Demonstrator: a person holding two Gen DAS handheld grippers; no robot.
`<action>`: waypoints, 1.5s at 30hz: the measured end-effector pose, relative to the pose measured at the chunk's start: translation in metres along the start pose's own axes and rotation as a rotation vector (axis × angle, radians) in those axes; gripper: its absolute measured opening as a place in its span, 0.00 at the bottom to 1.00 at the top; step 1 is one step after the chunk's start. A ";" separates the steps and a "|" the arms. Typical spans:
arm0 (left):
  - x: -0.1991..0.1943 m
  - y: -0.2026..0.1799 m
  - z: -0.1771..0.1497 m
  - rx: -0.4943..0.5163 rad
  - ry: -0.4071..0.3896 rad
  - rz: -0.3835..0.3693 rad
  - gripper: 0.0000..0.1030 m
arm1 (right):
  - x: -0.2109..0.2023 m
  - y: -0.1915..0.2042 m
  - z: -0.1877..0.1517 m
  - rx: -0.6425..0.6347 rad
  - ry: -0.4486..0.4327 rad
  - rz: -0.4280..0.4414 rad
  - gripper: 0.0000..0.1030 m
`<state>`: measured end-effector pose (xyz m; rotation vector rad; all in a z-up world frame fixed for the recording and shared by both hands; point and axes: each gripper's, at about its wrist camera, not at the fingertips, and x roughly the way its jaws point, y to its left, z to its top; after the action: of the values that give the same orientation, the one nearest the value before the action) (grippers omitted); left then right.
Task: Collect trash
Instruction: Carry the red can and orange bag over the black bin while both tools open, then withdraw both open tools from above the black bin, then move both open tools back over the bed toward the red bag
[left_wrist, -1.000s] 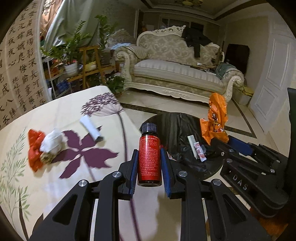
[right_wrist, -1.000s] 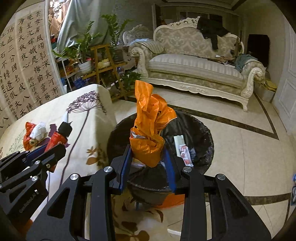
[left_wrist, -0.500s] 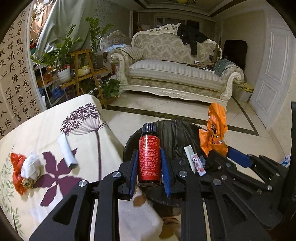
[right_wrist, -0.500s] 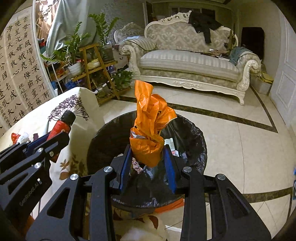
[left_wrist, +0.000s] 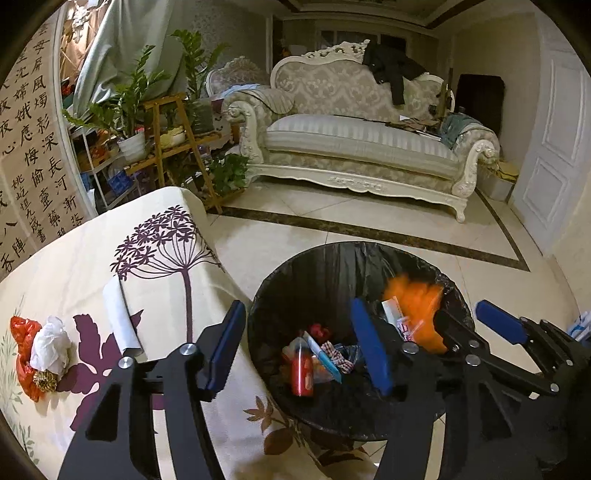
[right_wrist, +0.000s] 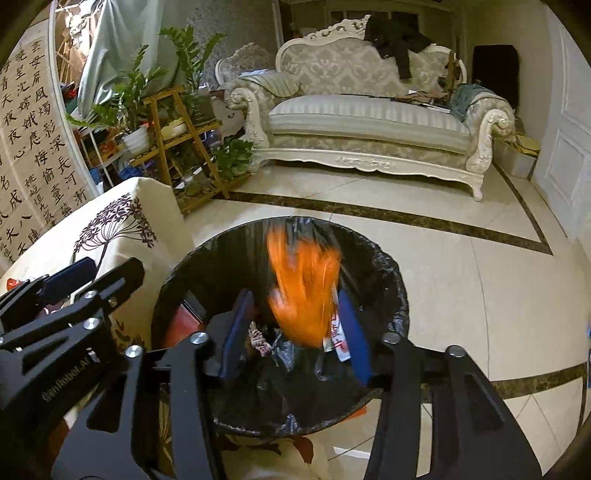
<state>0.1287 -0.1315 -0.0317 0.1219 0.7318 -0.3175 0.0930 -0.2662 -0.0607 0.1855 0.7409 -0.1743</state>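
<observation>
My left gripper (left_wrist: 303, 354) is over the near rim of the round bin lined with black plastic (left_wrist: 269, 288), its blue-padded jaws opening with nothing between them. The small red bottle with a dark cap (left_wrist: 302, 373) lies inside the bin among other scraps. My right gripper (right_wrist: 295, 332) is above the same bin, jaws opening too; the crumpled orange plastic bag (right_wrist: 304, 291) is a blur between the pads, apparently loose and dropping in.

Step in hand, as I judge it: release of both pieces into the bin. Next call is to swing back to the cream floral tablecloth (left_wrist: 74, 258), where a white paper roll (left_wrist: 120, 321) and a wad of white tissue on red-orange plastic (left_wrist: 44, 350) remain; each needs the jaws well spread and a low approach.

Hard to read: the bag's outline is smeared; I cannot tell whether it brushes a pad. The bin's base is cut off by the grippers' frames.
</observation>
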 end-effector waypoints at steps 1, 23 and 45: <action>0.000 0.001 0.000 0.001 -0.003 0.011 0.61 | -0.001 -0.001 0.000 0.005 -0.001 -0.001 0.48; -0.056 0.080 -0.023 -0.115 -0.045 0.171 0.76 | -0.023 0.036 -0.012 -0.036 -0.003 0.042 0.59; -0.073 0.236 -0.062 -0.353 0.027 0.378 0.76 | -0.029 0.144 -0.017 -0.203 0.024 0.185 0.59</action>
<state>0.1155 0.1225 -0.0282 -0.0705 0.7645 0.1756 0.0927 -0.1198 -0.0381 0.0618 0.7557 0.0797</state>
